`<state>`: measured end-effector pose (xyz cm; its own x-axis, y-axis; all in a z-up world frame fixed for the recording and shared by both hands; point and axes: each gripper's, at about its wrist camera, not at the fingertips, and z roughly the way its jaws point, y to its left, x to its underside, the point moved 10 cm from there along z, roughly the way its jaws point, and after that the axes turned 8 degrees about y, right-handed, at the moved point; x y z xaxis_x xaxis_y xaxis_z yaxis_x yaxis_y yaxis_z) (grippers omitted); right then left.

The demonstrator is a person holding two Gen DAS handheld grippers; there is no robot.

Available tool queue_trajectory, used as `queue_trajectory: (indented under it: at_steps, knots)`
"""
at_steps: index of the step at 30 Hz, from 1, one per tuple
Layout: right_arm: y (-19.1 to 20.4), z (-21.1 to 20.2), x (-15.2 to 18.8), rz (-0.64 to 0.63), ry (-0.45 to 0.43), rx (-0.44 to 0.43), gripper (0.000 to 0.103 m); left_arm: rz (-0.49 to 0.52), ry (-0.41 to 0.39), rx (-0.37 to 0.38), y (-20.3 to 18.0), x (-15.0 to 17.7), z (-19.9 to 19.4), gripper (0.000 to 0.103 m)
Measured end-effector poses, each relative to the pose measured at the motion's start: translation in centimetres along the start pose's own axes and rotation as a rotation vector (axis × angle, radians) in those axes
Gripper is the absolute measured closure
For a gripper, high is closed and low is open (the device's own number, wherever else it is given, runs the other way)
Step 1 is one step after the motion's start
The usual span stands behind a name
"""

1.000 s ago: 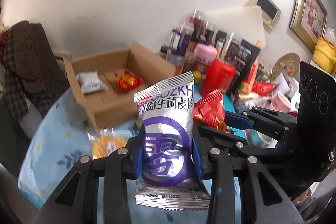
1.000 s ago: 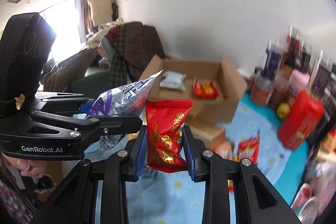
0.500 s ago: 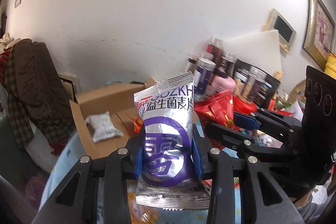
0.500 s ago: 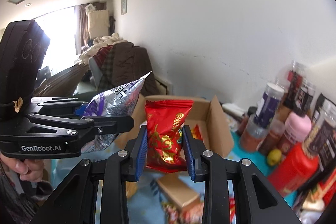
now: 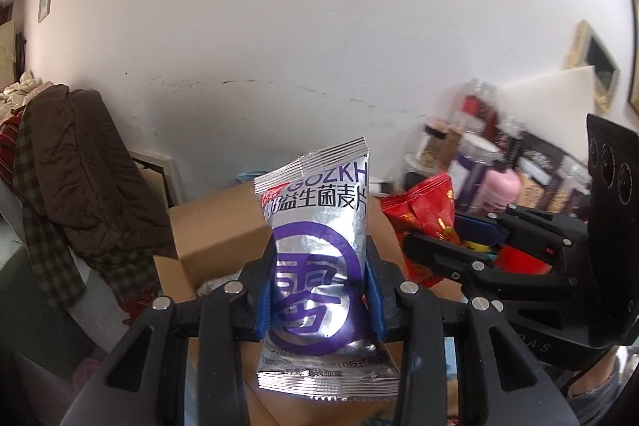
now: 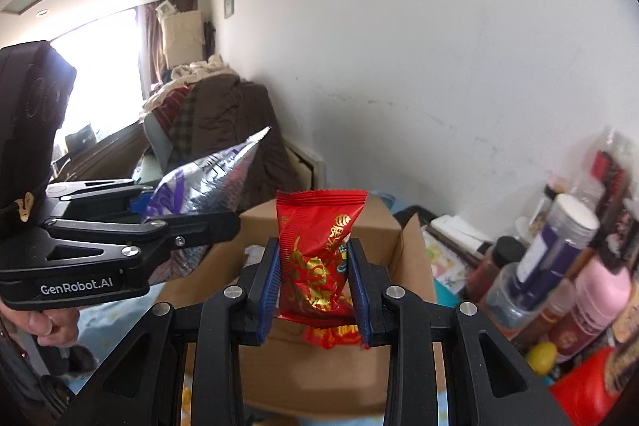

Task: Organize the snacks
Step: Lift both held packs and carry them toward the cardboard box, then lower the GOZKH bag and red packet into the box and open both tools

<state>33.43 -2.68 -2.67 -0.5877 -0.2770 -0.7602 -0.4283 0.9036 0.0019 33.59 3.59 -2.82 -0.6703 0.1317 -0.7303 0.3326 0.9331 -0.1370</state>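
The left gripper (image 5: 319, 290) clamped a silver oat-flake packet (image 5: 319, 246) upright while the right gripper (image 6: 313, 286) pinched a red snack pouch (image 6: 317, 250), both poised just short of the open cardboard box (image 6: 327, 366). The box floor was mostly hidden, so free space could only be guessed. Best practice appeared to be carrying each pack past the near wall before letting go, one side each.

Glossy foil packets (image 5: 317, 258); matt cardboard box (image 6: 319, 378).

Box (image 6: 319, 378) left of jars (image 6: 559, 266)
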Motion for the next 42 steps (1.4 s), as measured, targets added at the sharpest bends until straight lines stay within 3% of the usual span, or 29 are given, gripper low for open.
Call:
queue_trajectory:
  at_steps: [9,24,36,40,42]
  knots:
    - [-2.1,5.7,1.0,0.012,0.137,0.032,0.071,-0.020,0.123,-0.038,1.9,0.4,6.0,0.066]
    - [-3.6,11.2,5.6,0.028,0.390,0.043,0.071,-0.013,0.403,-0.101,2.2,5.6,12.6,0.066]
    - [-4.2,11.4,7.6,0.019,0.448,0.105,0.066,0.031,0.438,-0.224,2.5,6.2,12.0,0.064]
    - [-4.4,10.1,7.2,0.033,0.430,0.113,0.058,0.026,0.407,-0.253,2.7,5.6,10.8,0.042]
    - [-4.4,9.2,6.8,0.034,0.413,0.124,0.056,0.029,0.384,-0.266,2.6,5.2,9.9,0.040]
